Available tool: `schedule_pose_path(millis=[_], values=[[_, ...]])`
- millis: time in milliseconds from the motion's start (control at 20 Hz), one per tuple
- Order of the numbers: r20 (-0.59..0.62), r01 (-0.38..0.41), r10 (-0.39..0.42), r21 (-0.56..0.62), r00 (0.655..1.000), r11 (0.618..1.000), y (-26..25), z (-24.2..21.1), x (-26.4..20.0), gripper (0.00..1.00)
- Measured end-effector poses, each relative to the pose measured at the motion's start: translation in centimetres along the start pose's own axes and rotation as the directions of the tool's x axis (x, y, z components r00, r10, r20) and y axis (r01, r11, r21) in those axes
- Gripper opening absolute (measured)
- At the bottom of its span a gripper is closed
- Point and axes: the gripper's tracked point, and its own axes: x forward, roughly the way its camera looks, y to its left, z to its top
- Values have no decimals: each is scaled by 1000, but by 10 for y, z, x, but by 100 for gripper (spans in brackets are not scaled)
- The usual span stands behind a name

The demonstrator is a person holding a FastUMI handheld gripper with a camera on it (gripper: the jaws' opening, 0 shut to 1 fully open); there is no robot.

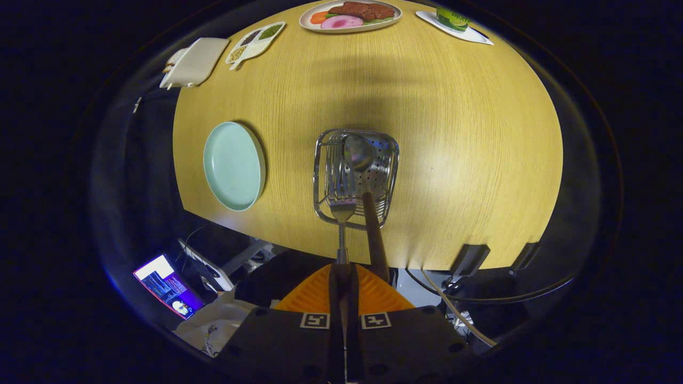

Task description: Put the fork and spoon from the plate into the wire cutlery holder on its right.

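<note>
Two things stick up out of the holder: the fork and the spoon. The fingers are pressed close together on the thin fork handle, with only that handle between them. The fork's prongs point down into the holder, near its closest rim. The spoon stands right beside the fork, its round bowl lying over the holey bottom of the holder and its dark handle leaning back toward the fingers, just next to them. I cannot tell if the two handles touch. The holder sits in the middle of the tabletop, close to the near edge. The plate lies to the side of the holder, well apart from it, with nothing on it, and it is close to the tabletop's edge too. Far across the tabletop, along the far edge, are a plate of pretend food, a tray with little heaps in it, a pale flat box and a green can on a white dish. Lots of bare wood lies between those far things and the holder, and on the side of the holder away from the plate. Below the near edge are a lit screen, some cables and two dark clamps.
</note>
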Motion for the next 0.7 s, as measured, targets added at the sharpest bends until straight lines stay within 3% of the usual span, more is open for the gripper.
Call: schedule_pose_path(millis=[200,350,500,600,650,700], values=[[-27,36,-35,12,999,999,-3,10,2,7],[-27,39,-39,3,999,999,3,14,4,14],[0,35,-35,-15,999,999,7,18,0,33],[36,9,-9,-17,999,1000,12,26,-9,52],[61,8,-7,-17,998,1000,12,31,-16,72],[89,15,-13,-26,996,1000,9,35,-21,79]])
